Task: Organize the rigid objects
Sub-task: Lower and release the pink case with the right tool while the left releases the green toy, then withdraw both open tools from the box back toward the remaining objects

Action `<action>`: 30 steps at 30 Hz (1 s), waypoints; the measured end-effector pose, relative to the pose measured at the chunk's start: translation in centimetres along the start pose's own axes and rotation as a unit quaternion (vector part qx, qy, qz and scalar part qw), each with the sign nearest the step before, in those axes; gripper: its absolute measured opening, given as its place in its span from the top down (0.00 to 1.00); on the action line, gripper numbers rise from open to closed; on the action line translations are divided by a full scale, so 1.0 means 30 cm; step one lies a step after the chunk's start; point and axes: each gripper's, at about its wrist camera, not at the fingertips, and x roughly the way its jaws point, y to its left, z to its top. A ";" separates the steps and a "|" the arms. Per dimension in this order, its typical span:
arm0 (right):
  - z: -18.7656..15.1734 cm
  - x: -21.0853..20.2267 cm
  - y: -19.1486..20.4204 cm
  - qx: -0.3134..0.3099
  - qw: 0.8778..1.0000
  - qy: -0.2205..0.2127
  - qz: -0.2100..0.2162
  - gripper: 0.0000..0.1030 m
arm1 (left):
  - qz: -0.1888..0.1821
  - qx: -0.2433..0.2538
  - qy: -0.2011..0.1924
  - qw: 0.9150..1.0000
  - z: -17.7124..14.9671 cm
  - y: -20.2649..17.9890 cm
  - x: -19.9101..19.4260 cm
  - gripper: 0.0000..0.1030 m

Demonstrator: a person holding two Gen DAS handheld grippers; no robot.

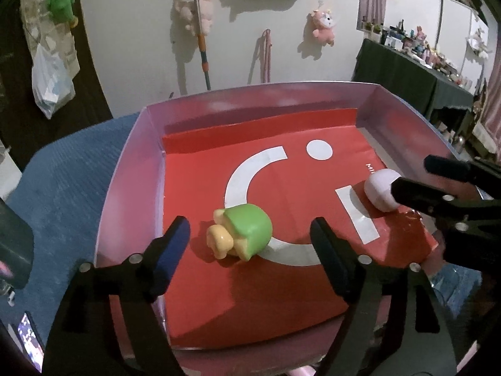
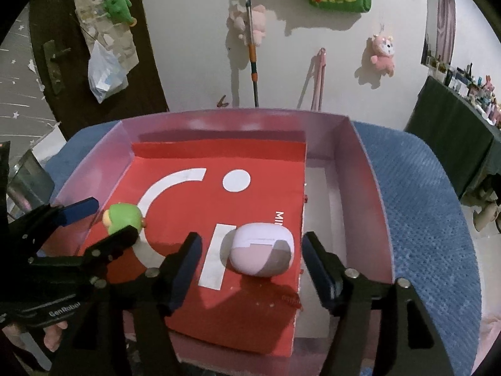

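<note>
A pink shallow box (image 1: 125, 194) lined with red paper (image 1: 203, 188) holds two objects. A green and yellow toy figure (image 1: 241, 232) lies on its side in the left wrist view, just ahead of and between the fingers of my left gripper (image 1: 250, 244), which is open and empty. A pale pink earbud case (image 2: 261, 250) lies on the red paper between the fingers of my right gripper (image 2: 250, 260), which is open around it without touching. The toy also shows in the right wrist view (image 2: 123, 219), the case in the left wrist view (image 1: 380, 189).
The box (image 2: 372, 188) sits on a blue textured mat (image 2: 422, 206). A white wall behind carries plush toys (image 1: 324, 26) and a mop handle (image 1: 200, 31). A dark table with several small items (image 1: 416, 62) stands at the right. A phone (image 1: 29, 338) lies at the lower left.
</note>
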 end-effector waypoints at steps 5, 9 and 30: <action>-0.001 -0.065 -0.001 0.007 1.000 -0.024 0.012 0.24 | 0.000 -0.005 -0.010 1.000 -0.002 0.003 -0.032 0.16; -0.007 -0.108 -0.001 0.010 0.999 -0.040 0.018 0.19 | 0.004 -0.006 -0.023 1.000 -0.004 0.002 -0.062 0.07; -0.087 -0.252 0.012 0.033 0.989 -0.120 0.078 0.00 | -0.011 -0.038 -0.073 0.997 -0.068 0.008 -0.180 0.00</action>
